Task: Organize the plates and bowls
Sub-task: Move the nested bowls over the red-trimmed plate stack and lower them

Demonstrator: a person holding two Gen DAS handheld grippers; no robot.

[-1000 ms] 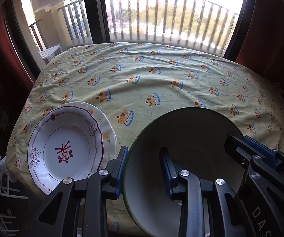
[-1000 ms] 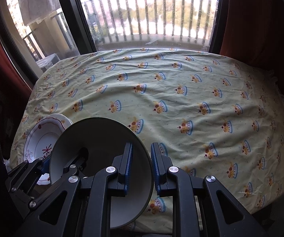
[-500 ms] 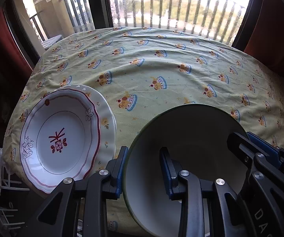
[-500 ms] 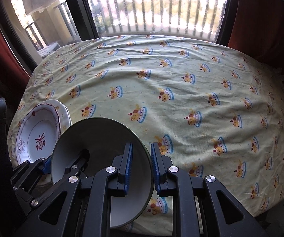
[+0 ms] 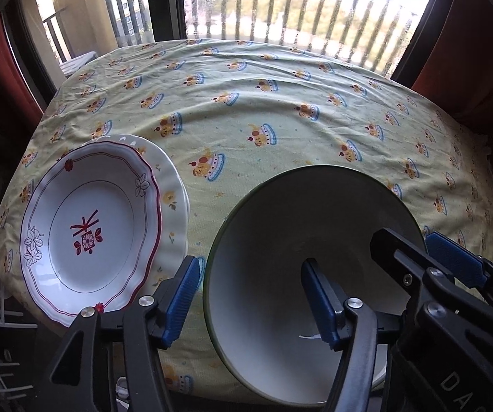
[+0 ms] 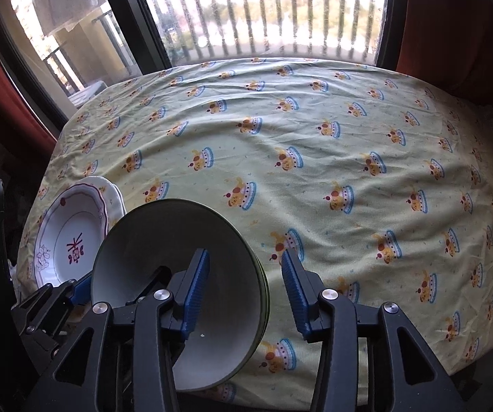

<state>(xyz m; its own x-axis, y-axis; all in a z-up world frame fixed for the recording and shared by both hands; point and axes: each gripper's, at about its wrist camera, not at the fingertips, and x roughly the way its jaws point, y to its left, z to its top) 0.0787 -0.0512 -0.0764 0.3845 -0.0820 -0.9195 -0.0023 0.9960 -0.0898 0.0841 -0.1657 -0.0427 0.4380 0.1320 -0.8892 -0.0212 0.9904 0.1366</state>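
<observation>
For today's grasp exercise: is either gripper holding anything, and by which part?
Nothing gripped: both grippers' jaws are opening, each straddling the bowl's rim clear of it, left gripper and right gripper.

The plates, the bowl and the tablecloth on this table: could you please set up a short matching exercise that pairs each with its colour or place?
Things:
1. green-rimmed bowl
2. red-patterned plate
3. tablecloth
4. plain white plate

Descriptions:
A. pale yellow, printed with crowns
B. lies under another plate, only its edge showing
C. its rim sits between the jaws of both grippers
D. on top of the stack at the table's left edge

Pairs: 1-C, 2-D, 3-A, 4-B
</observation>
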